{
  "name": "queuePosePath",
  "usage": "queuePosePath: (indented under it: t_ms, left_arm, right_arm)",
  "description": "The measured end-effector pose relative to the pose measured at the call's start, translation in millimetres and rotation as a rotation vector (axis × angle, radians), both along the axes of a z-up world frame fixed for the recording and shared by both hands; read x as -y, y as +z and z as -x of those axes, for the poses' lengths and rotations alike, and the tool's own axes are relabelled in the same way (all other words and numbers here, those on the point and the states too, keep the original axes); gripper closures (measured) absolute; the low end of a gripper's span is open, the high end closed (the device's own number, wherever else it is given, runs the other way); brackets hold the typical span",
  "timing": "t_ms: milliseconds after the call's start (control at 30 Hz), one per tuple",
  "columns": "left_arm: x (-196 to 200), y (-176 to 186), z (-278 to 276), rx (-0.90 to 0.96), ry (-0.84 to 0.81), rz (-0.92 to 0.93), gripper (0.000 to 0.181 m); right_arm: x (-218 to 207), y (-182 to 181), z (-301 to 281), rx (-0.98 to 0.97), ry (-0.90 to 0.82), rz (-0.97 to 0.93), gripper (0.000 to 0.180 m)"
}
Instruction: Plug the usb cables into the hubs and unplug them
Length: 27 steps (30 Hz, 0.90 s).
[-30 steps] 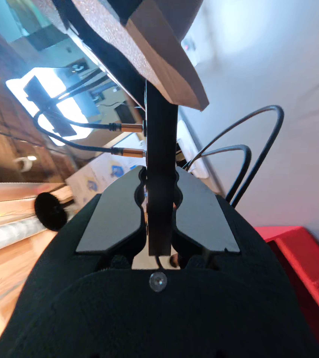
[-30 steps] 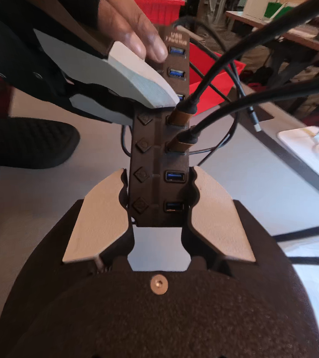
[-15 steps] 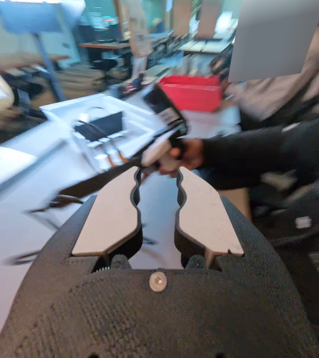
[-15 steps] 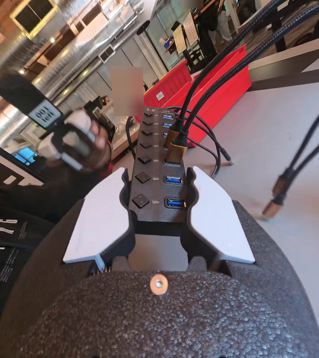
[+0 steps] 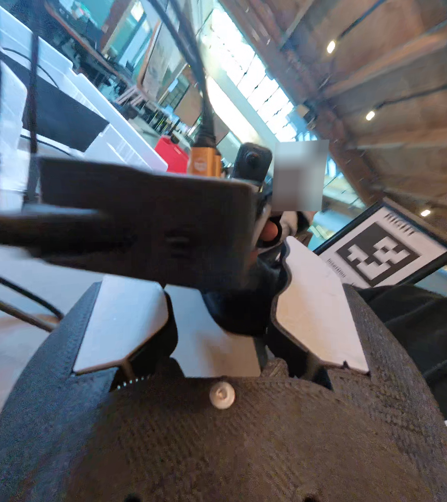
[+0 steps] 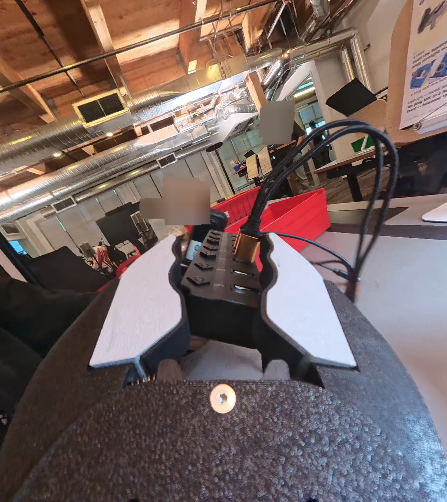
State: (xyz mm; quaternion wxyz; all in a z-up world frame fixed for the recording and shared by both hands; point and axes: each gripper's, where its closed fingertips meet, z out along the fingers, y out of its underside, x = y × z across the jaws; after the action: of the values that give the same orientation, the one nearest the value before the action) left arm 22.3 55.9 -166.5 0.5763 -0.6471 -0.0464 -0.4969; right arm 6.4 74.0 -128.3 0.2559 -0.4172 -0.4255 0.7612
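1. Your left gripper (image 5: pixel 225 293) is spread, empty, beneath the hub's (image 5: pixel 146 222) blurred underside.
2. Your right gripper (image 6: pixel 223 269) pinches the hub (image 6: pixel 222 296), raised.
3. Rigid and light; grasp the stiff gold plug (image 6: pixel 246 248), not the limp cable (image 6: pixel 279 176).

Red bins (image 6: pixel 295 217) on a grey table (image 6: pixel 412 298); instruction poster (image 6: pixel 442 62), black-and-white marker board (image 5: pixel 379 252)

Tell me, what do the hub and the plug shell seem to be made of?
The hub, held in the right hand-held gripper, looks like matte black moulded plastic: dull, no glare. The plug shell looks like gold-toned brushed metal, judging by its sheen; possibly coated plastic.
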Motion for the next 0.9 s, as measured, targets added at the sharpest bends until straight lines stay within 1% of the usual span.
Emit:
queuePosePath:
  t_ms: [67, 100, 133, 167, 233, 300, 367, 400, 433, 467, 500, 567, 633, 733, 833, 900]
  left_arm:
    - [-0.9, 7.8, 13.6, 0.074, 0.049, -0.075, 0.094]
    - [1.0, 14.2, 20.0, 0.067, 0.073, -0.119, 0.097]
    - [6.5, 23.3, 24.5, 0.057, 0.084, -0.178, 0.110]
    - [11.6, 30.0, 26.9, 0.049, 0.089, -0.213, 0.115]
    - [17.8, 32.7, 30.6, -0.001, 0.087, -0.213, 0.116]
    - [24.1, 31.5, 34.1, -0.126, 0.083, -0.215, 0.117]
    - [31.8, 26.7, 34.9, -0.316, 0.060, -0.208, 0.116]
    - [35.7, 25.4, 37.3, -0.411, 0.070, -0.212, 0.117]
    - [40.8, 24.6, 38.5, -0.495, 0.065, -0.216, 0.116]
    - [45.8, 23.3, 39.8, -0.574, 0.056, -0.215, 0.116]
    - [49.9, 22.3, 41.8, -0.647, 0.058, -0.215, 0.116]
    - [57.8, 18.5, 43.8, -0.767, 0.045, -0.205, 0.117]
    - [62.7, 14.3, 42.9, -0.861, 0.031, -0.199, 0.117]
    - [63.1, 7.0, 36.6, -0.965, 0.017, -0.200, 0.117]
    - [62.5, -2.6, 28.3, -1.090, 0.008, -0.194, 0.117]
    - [62.2, -5.8, 24.5, -1.148, 0.017, -0.198, 0.117]
  right_arm:
    - [10.9, 3.3, -1.7, -0.028, 0.049, 0.017, 0.123]
    - [15.7, 1.8, -0.5, -0.027, 0.050, 0.002, 0.123]
    - [21.3, -0.5, 0.4, -0.024, 0.060, -0.020, 0.123]
    - [27.1, -3.0, 1.0, -0.021, 0.077, -0.037, 0.124]
    - [38.6, -12.8, 2.9, 0.004, 0.100, -0.116, 0.124]
    - [49.5, -30.7, 7.4, 0.065, 0.113, -0.261, 0.124]
    - [54.1, -44.7, 12.2, 0.115, 0.105, -0.401, 0.122]
    - [53.6, -48.9, 12.9, 0.136, 0.099, -0.466, 0.124]
    - [50.9, -50.2, 12.4, 0.146, 0.085, -0.522, 0.124]
    - [48.2, -51.9, 9.8, 0.163, 0.083, -0.588, 0.129]
    - [45.1, -54.7, 5.9, 0.187, 0.089, -0.672, 0.134]
    - [35.9, -53.9, -0.1, 0.222, 0.059, -0.870, 0.135]
    - [38.3, -43.3, -4.7, 0.222, 0.062, -1.034, 0.141]
    - [46.1, -27.0, 4.2, 0.207, 0.014, -1.247, 0.147]
    - [59.9, -26.0, 18.2, 0.212, 0.040, -1.406, 0.148]
    - [68.0, -40.0, 24.6, 0.269, 0.121, -1.462, 0.150]
